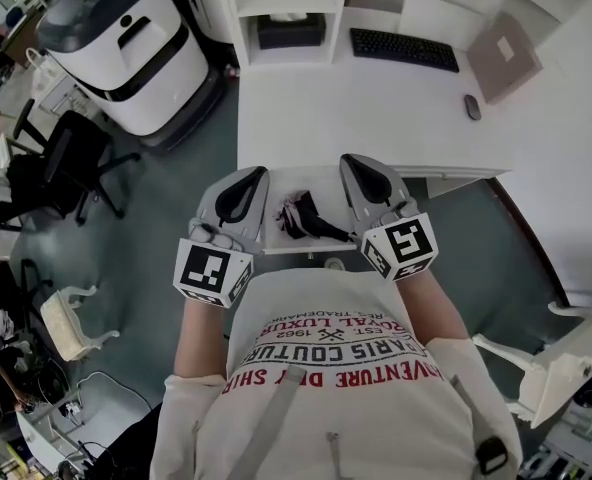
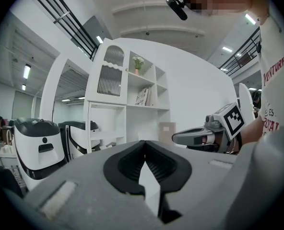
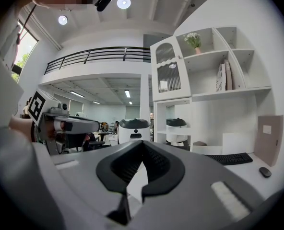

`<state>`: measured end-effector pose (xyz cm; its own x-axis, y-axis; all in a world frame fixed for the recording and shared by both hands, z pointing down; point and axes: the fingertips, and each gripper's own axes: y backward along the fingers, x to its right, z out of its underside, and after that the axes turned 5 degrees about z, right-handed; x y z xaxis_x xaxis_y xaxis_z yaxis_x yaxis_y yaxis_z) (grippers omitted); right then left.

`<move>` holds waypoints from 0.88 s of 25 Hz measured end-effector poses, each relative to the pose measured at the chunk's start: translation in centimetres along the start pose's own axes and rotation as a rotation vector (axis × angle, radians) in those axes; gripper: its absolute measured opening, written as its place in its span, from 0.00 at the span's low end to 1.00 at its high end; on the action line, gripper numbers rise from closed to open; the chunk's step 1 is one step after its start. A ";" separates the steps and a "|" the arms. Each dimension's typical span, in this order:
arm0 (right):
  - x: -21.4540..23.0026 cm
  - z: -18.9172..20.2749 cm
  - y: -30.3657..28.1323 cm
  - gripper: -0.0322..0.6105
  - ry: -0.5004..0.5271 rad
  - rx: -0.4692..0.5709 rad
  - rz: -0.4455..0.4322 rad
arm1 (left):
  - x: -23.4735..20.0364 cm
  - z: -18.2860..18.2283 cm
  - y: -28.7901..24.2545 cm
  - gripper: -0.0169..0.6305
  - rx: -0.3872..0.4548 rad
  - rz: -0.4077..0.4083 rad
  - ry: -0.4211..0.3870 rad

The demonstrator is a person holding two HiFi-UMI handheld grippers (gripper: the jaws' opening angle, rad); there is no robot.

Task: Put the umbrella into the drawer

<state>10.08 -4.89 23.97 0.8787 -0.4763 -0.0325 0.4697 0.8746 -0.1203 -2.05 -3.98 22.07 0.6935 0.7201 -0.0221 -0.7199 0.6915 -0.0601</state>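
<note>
The folded dark umbrella [image 1: 303, 218] with a pinkish patch lies inside the open white drawer [image 1: 321, 183] under the desk's front edge. I hold both grippers level above the drawer, one on each side of the umbrella and clear of it. The left gripper [image 1: 255, 173] has its jaws shut with nothing between them, and its own view shows the tips [image 2: 144, 143] meeting. The right gripper [image 1: 350, 159] is also shut and empty [image 3: 142, 143]. Each gripper shows in the other's view: the right gripper [image 2: 199, 137] and the left gripper [image 3: 70, 125].
The white desk [image 1: 376, 118] carries a black keyboard [image 1: 404, 48], a mouse [image 1: 472, 107] and a brown board [image 1: 503, 56]. A white shelf unit [image 1: 288, 13] stands at its back left. A white machine [image 1: 126, 48] and a black office chair [image 1: 71, 158] stand to the left.
</note>
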 end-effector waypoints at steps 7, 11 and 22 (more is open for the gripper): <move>0.0 0.1 0.0 0.05 0.024 -0.002 -0.001 | -0.2 -0.2 0.2 0.04 0.012 -0.015 0.004; 0.3 -0.1 -0.3 0.05 0.001 0.005 -0.002 | -0.6 -0.1 0.1 0.04 0.012 -0.030 0.011; 0.8 -0.4 -0.8 0.05 -0.054 0.013 -0.019 | -1.5 -0.2 -0.1 0.04 0.025 -0.052 0.049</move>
<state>10.36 -6.04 23.61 0.8728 -0.4874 0.0234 0.4869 0.8668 -0.1074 -2.98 -5.13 21.89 0.7303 0.6797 -0.0684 -0.6827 0.7297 -0.0377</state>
